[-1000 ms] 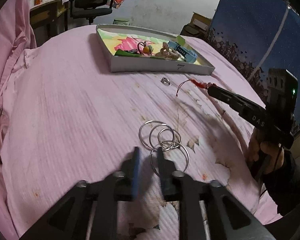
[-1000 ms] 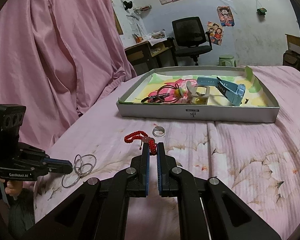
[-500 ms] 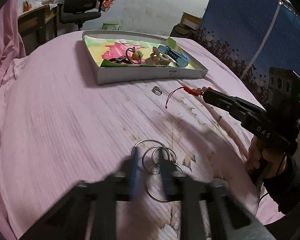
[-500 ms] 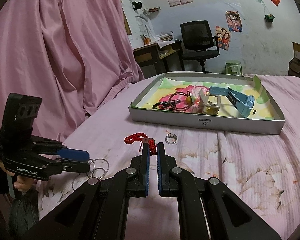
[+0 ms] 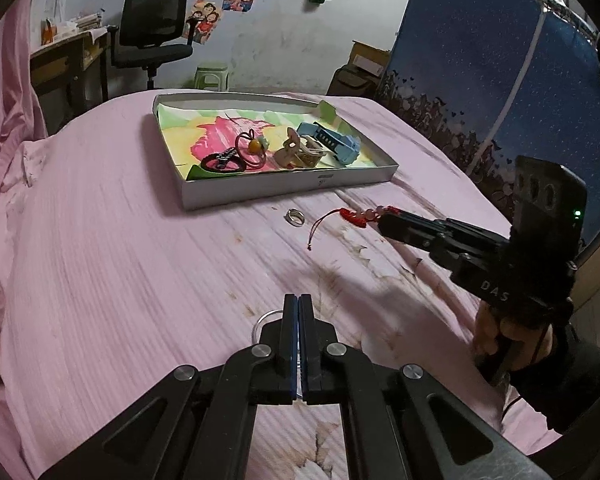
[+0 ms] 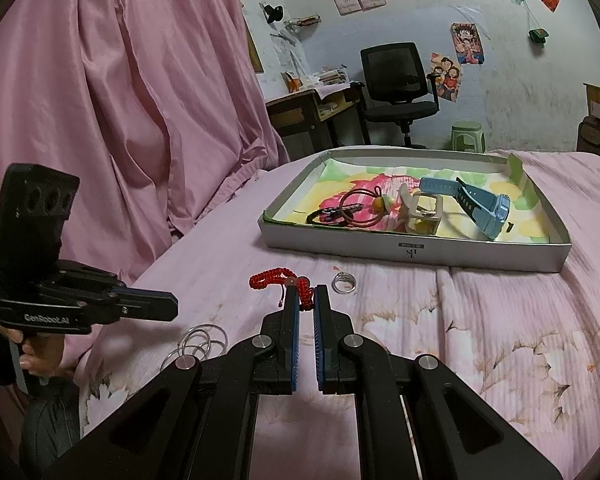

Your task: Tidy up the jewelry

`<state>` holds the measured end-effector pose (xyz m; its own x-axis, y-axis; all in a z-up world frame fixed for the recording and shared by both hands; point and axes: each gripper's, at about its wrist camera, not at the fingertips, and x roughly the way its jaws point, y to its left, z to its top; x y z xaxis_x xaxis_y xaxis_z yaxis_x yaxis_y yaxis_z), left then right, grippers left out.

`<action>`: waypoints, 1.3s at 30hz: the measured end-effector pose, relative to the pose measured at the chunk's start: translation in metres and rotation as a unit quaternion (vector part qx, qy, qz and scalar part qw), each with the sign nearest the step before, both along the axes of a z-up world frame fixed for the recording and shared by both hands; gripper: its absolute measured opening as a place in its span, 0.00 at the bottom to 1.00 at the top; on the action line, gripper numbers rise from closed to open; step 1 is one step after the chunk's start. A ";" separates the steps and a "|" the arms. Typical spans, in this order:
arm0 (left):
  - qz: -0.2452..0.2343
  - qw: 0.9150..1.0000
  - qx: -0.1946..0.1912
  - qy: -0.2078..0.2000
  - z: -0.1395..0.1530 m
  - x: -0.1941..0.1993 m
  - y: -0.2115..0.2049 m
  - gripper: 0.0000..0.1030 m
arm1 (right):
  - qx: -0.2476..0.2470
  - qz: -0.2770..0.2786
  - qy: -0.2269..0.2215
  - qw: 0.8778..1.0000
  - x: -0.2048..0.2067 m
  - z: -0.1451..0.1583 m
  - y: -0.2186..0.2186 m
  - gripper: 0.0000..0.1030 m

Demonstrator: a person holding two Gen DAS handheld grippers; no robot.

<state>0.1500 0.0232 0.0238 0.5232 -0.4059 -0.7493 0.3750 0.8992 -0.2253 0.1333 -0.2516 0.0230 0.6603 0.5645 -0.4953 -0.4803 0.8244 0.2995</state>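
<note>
Silver bangles (image 6: 201, 342) lie on the pink bedsheet (image 6: 480, 320), under the left gripper (image 5: 299, 309), whose jaws have just closed, apparently empty. The right gripper (image 6: 307, 295) clamps the red bracelet (image 6: 278, 279) near a ring (image 6: 343, 282), before the tray (image 6: 412, 246).

Black office chair (image 6: 396, 80) by a cluttered desk (image 6: 300, 108), green stool (image 6: 466, 134), wall posters (image 6: 466, 42), pink curtain (image 6: 120, 92), blue starry panel (image 5: 480, 80).

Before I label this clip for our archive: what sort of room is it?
Probably a bedroom that doubles as a study: a bed under a pink sheet, a desk with an office chair, and posters on the wall.
</note>
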 end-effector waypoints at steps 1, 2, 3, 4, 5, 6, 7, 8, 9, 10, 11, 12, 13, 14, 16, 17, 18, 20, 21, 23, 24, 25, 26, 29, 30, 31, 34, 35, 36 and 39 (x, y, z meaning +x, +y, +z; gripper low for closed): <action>0.004 1.000 0.001 0.002 -0.001 0.002 0.000 0.01 | -0.002 0.000 -0.001 1.000 0.000 0.000 0.000 0.06; 0.009 1.000 0.000 0.004 -0.002 0.005 0.000 0.01 | -0.002 -0.001 -0.002 1.000 0.000 0.001 0.000 0.06; 0.013 1.000 -0.005 0.007 -0.004 0.010 0.001 0.01 | -0.001 -0.003 -0.003 1.000 0.001 0.002 -0.002 0.06; 0.015 1.000 -0.005 0.009 -0.006 0.013 0.001 0.01 | 0.001 -0.006 -0.004 1.000 0.001 0.003 -0.003 0.06; 0.015 1.000 -0.005 0.014 -0.008 0.017 0.000 0.01 | 0.001 -0.008 -0.004 1.000 0.002 0.005 -0.004 0.06; 0.011 1.000 -0.005 0.022 -0.010 0.021 -0.001 0.01 | 0.001 -0.012 -0.006 1.000 0.003 0.007 -0.006 0.06; 0.008 1.000 -0.003 0.027 -0.012 0.023 -0.002 0.01 | 0.001 -0.015 -0.006 1.000 0.004 0.008 -0.008 0.06; 0.002 0.999 0.000 0.032 -0.014 0.024 -0.002 0.01 | 0.001 -0.016 -0.006 1.000 0.005 0.009 -0.009 0.06; -0.005 0.999 0.003 0.034 -0.016 0.023 -0.003 0.02 | 0.001 -0.019 -0.006 1.000 0.006 0.010 -0.011 0.06; -0.011 0.999 0.004 0.036 -0.017 0.021 -0.003 0.03 | 0.002 -0.020 -0.006 1.000 0.007 0.010 -0.012 0.06; -0.016 0.999 0.006 0.037 -0.018 0.019 -0.002 0.04 | 0.002 -0.021 -0.005 1.000 0.008 0.010 -0.013 0.06; -0.021 0.999 0.007 0.040 -0.020 0.018 -0.001 0.05 | 0.003 -0.022 -0.005 1.000 0.008 0.010 -0.013 0.06; -0.024 0.999 0.007 0.043 -0.022 0.016 0.000 0.06 | 0.003 -0.022 -0.004 1.000 0.009 0.009 -0.013 0.06; -0.027 0.999 0.008 0.046 -0.024 0.015 0.001 0.06 | 0.003 -0.022 -0.002 1.000 0.009 0.008 -0.013 0.06; -0.029 0.998 0.005 0.051 -0.028 0.015 0.003 0.09 | 0.004 -0.020 0.001 1.000 0.010 0.006 -0.011 0.06; -0.031 0.998 0.002 0.054 -0.029 0.015 0.004 0.11 | 0.004 -0.019 0.002 1.000 0.010 0.005 -0.010 0.06; -0.033 0.998 0.000 0.055 -0.030 0.015 0.004 0.14 | 0.003 -0.017 0.003 1.000 0.010 0.005 -0.008 0.06; -0.039 0.998 0.001 0.056 -0.030 0.016 0.002 0.16 | 0.000 -0.014 0.003 1.000 0.008 0.004 -0.006 0.06; -0.044 0.997 0.001 0.058 -0.031 0.016 0.001 0.17 | -0.002 -0.012 0.003 1.000 0.008 0.004 -0.005 0.06; -0.050 0.997 0.005 0.061 -0.032 0.017 -0.001 0.17 | -0.005 -0.011 0.004 1.000 0.008 0.003 -0.003 0.06; -0.055 0.996 0.003 0.063 -0.033 0.017 -0.001 0.17 | -0.005 -0.011 0.005 1.000 0.008 0.003 -0.003 0.06; -0.058 0.996 0.003 0.063 -0.033 0.017 -0.002 0.17 | -0.005 -0.011 0.006 1.000 0.008 0.002 -0.004 0.06; -0.060 0.996 0.004 0.062 -0.034 0.017 -0.003 0.17 | -0.005 -0.011 0.006 1.000 0.008 0.002 -0.004 0.06; -0.062 0.996 -0.002 0.061 -0.033 0.017 -0.002 0.11 | -0.005 -0.010 0.007 1.000 0.009 0.002 -0.004 0.06; -0.062 0.996 -0.005 0.062 -0.033 0.017 -0.001 0.05 | -0.005 -0.010 0.008 1.000 0.009 0.002 -0.004 0.06; -0.058 0.997 -0.009 0.058 -0.032 0.016 0.001 0.04 | -0.005 -0.009 0.008 1.000 0.009 0.002 -0.005 0.06; -0.053 0.997 -0.022 0.050 -0.026 0.014 0.004 0.03 | -0.004 -0.007 0.009 1.000 0.009 0.001 -0.004 0.06; -0.052 0.997 -0.023 0.045 -0.023 0.013 0.004 0.03 | -0.004 -0.006 0.009 1.000 0.008 0.002 -0.003 0.06; -0.051 0.998 -0.023 0.040 -0.020 0.012 0.004 0.03 | -0.004 -0.005 0.008 1.000 0.007 0.002 -0.003 0.06; -0.047 0.998 -0.029 0.029 -0.011 0.011 0.002 0.03 | -0.003 -0.002 0.004 1.000 0.006 0.004 -0.002 0.06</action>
<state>0.1612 0.0248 0.0130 0.4370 -0.4947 -0.7512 0.4424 0.8454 -0.2994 0.1393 -0.2540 0.0273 0.6592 0.5582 -0.5038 -0.4741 0.8286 0.2976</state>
